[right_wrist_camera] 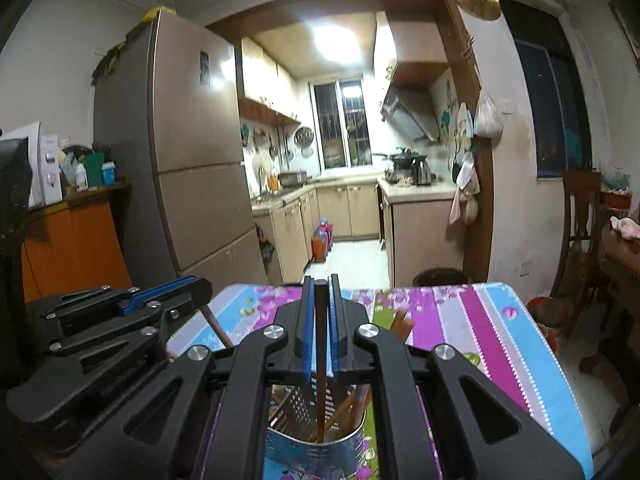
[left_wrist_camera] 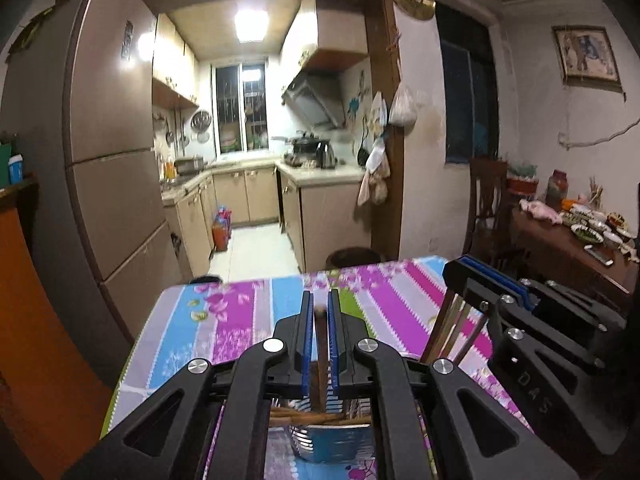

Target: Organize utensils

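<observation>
I am holding both tools low over the counter (left_wrist_camera: 240,312), which is wearing a striped, flowered cloth in pink, blue and purple. My left tool (left_wrist_camera: 320,308) is clamping narrow on a single brown chopstick (left_wrist_camera: 320,344); the stick is running between the blue pads (left_wrist_camera: 306,344) and its lower end is reaching down toward the metal utensil holder (left_wrist_camera: 332,444) just beneath the tool. Other chopsticks (left_wrist_camera: 312,420) are lying across the holder's rim. My right tool (right_wrist_camera: 321,300) is likewise pinching narrow on a dark chopstick (right_wrist_camera: 321,360), which is hanging nearly upright with its lower end inside the same perforated metal holder (right_wrist_camera: 316,444), among the sticks already standing there. In the left wrist view I am seeing the right tool off to the right, with its stick slanting down from it. In the right wrist view the left tool is sitting at the left edge. Beyond the counter a kitchen (right_wrist_camera: 344,184) is opening behind a tall refrigerator (right_wrist_camera: 192,160).
</observation>
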A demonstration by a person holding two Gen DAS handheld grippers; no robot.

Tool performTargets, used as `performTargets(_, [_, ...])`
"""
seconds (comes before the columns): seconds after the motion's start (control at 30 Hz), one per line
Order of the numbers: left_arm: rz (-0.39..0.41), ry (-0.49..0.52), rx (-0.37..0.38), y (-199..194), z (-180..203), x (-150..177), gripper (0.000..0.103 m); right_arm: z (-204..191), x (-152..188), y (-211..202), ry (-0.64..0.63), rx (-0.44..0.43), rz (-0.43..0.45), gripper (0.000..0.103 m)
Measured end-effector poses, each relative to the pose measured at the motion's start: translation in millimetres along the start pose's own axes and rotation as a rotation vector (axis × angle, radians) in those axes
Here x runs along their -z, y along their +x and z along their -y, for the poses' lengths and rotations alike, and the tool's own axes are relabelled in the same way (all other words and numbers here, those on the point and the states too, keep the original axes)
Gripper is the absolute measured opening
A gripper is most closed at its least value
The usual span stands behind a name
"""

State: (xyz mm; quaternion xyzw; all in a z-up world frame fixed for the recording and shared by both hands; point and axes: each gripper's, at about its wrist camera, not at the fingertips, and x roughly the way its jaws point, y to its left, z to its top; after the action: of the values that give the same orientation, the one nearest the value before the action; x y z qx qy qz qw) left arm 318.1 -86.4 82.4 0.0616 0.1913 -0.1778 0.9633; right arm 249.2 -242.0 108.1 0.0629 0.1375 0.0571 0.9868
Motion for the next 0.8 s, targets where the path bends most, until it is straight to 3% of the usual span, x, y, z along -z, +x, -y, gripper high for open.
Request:
performTargets(0.03, [-0.008,0.000,0.004,3,-1,2,0.009,-1,2,1,-0.005,0.003,-0.006,0.006])
performTargets(0.1, [-0.005,-0.002,-0.008,4,-4,3,0.017,0,1,-1,-0.006,0.017,0.000,0.020])
performTargets(0.13, [0.007,-0.002,-0.010,1,-6,3,0.020,1,-1,-4,-0.004,0.019,0.014,0.023])
performTargets(0.37, [0.085,0.044,-0.122,-28,-1,0,0.025,9,-12,-43,-0.027,0.050,0.115,0.024])
performTargets(0.43, [0.115,0.059,-0.180,-44,1,5,0.037,12,-10,-64,-0.039,0.069,0.146,0.040])
performTargets(0.47, [0.129,0.068,-0.198,-51,2,7,0.041,14,-7,-73,-0.042,0.078,0.160,0.059])
performTargets(0.5, [0.148,0.082,-0.223,-61,3,11,0.051,14,-4,-84,-0.047,0.087,0.180,0.074])
performTargets(0.53, [0.166,0.094,-0.251,-71,4,16,0.067,14,4,-102,-0.062,0.095,0.205,0.079])
performTargets(0.6, [0.219,0.108,-0.303,-95,4,28,0.088,16,14,-120,-0.085,0.111,0.221,0.098])
performTargets(0.7, [0.252,0.096,-0.327,-124,-1,44,0.098,18,35,-150,-0.103,0.148,0.246,0.098])
performTargets(0.8, [0.281,0.054,-0.308,-151,-5,57,0.098,22,53,-171,-0.076,0.181,0.203,0.098])
